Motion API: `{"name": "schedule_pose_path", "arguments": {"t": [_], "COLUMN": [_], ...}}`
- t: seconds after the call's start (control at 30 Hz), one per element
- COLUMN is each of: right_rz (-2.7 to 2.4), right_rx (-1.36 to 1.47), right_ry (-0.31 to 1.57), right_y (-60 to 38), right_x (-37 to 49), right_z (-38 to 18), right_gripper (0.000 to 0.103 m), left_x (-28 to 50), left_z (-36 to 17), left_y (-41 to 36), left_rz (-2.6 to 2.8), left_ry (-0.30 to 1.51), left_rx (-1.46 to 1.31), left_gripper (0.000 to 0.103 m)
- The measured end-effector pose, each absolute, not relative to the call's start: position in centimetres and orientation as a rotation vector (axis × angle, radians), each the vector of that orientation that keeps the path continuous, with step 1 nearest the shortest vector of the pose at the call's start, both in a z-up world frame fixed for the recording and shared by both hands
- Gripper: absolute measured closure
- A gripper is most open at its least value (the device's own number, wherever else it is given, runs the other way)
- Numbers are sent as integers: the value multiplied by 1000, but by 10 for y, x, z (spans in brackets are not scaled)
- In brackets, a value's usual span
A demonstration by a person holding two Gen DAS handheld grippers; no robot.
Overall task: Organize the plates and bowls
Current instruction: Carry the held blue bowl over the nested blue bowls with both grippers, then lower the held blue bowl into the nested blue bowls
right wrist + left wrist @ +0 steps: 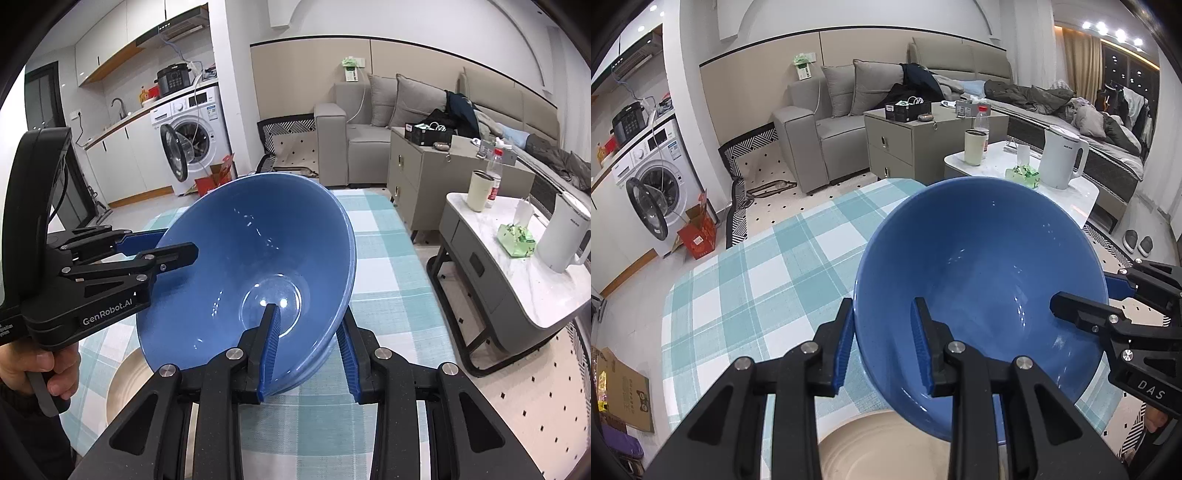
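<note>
Both grippers, left (pixel 882 343) and right (pixel 308 347), clamp a blue bowl's (pixel 979 266) rim. Beyond the fingertips stretches a checked tablecloth (pixel 746 280), then a grey sofa (pixel 827 122).

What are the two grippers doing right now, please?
Left gripper: shut on the blue bowl rim.
Right gripper: shut on the same bowl's opposite rim.

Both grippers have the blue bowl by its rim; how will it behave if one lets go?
The blue bowl looks glazed, judging by its glints, so probably slippery. It seems rigid ceramic, likely heavy and breakable. Held only by the left gripper or right gripper, it would probably swing down.
</note>
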State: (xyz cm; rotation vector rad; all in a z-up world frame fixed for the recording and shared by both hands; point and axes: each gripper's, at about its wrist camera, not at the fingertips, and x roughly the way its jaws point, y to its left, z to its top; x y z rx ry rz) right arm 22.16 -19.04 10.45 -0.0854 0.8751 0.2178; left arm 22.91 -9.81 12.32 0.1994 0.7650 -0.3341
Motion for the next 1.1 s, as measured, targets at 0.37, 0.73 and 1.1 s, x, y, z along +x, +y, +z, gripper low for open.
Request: {"name": "schedule_pose_path", "arguments": {"t": [0.37,0.73,1.1], "right_rz": [228,221,202], "right_rx": [-100,-105,-126], "right_ry": [917,940,942], "right_y": [-179,-175,-174], "right_x": [233,236,237], "right_z": [84,74,68], "right_gripper": [71,71,71], "left_x": [233,236,237], "left_z": [106,99,91], "left_y": [-89,-94,-95], "left_rz": [-313,-308,-305], "left_ry": [789,801,813], "left_rx": [200,216,224], "left_gripper": [75,75,75]}}
